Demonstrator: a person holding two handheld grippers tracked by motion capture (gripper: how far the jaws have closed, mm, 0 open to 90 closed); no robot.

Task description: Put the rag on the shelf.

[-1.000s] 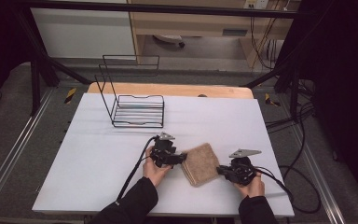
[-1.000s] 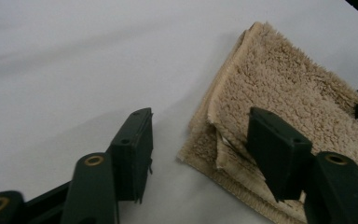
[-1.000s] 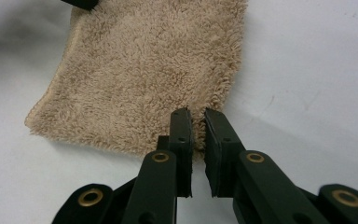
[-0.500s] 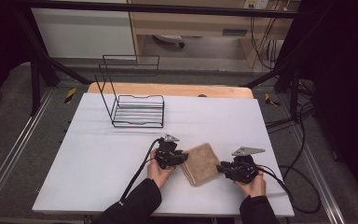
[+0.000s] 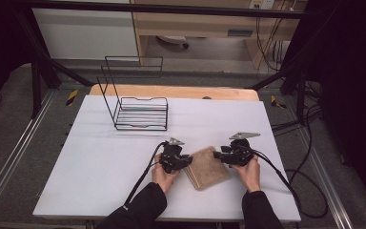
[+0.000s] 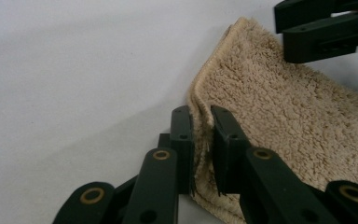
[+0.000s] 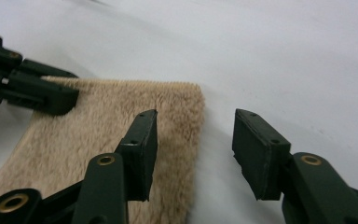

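Table (image 5: pixel 100 167), white, one, running across the high view from lower left to lower right. Upper left of centre: one black wire rack (image 5: pixel 140 114), tall back, low front, standing on the table near its far edge. No brand, label or writing legible on anything.

Lower centre, left side: left gripper (image 5: pixel 187 161), cable trailing toward the bottom edge. Its jaws have just been closing; in the left gripper view the pads are pinched on a raised fold of the towel's hemmed edge (image 6: pixel 204 121), cloth pressed between them.

Lower centre: one beige terry towel (image 5: pixel 207 168), folded, flat on the table between the two grippers. Long axis runs diagonally, from lower left toward upper right of the high view; the stitched edge faces the left gripper.

Right of it: right gripper (image 5: pixel 218 155), grey three-cornered plate on top. Its jaws have just been opening; in the right gripper view they stand apart (image 7: pixel 193 144), one jaw over the towel's corner, the other over bare table, nothing pressed between the pads.

Count: grippers two, towels one, racks one.
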